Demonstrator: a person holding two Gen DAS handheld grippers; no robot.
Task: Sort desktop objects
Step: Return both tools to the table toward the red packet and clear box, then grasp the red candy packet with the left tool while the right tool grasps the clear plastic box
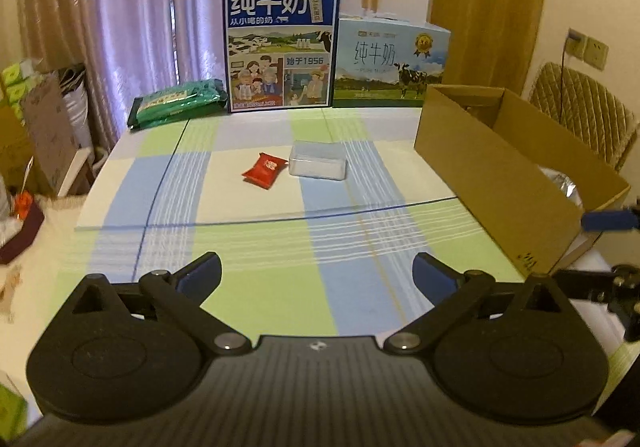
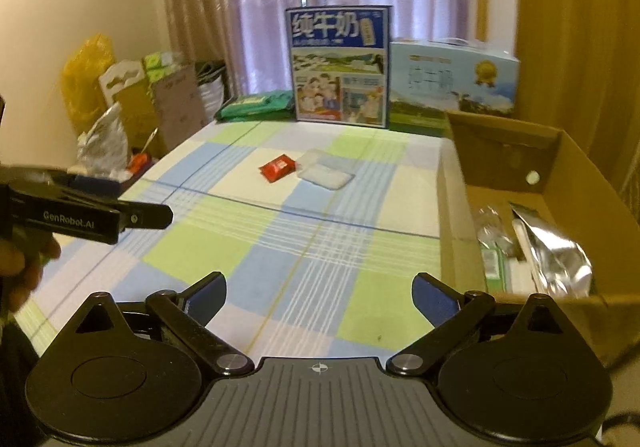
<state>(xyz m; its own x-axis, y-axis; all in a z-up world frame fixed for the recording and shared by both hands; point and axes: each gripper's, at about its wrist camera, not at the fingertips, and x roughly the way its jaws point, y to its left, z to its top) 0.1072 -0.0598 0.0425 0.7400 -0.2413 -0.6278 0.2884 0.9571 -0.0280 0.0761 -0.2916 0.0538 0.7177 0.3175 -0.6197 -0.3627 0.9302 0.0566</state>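
The red packet [image 1: 265,170] lies flat on the checked tabletop [image 1: 248,247], with the clear plastic box [image 1: 318,165] just beside it, on the side toward the cardboard box [image 1: 492,183]; whether the two touch cannot be determined. The cardboard box stands open-topped at the tabletop edge, well apart from the red packet, and contains a silver foil pouch [image 2: 560,255] and other items too blurred to identify. Beyond the red packet, at the far tabletop edge, an upright blue milk carton case [image 1: 280,47] stands between a green wrapped pack [image 1: 176,103] and a pale milk carton case [image 1: 392,63]. The left tongs [image 1: 318,271] are released, jaws spread wide, empty, positioned over the near tabletop short of the red packet. The right tongs [image 2: 319,291] are likewise released and empty, beside the cardboard box.
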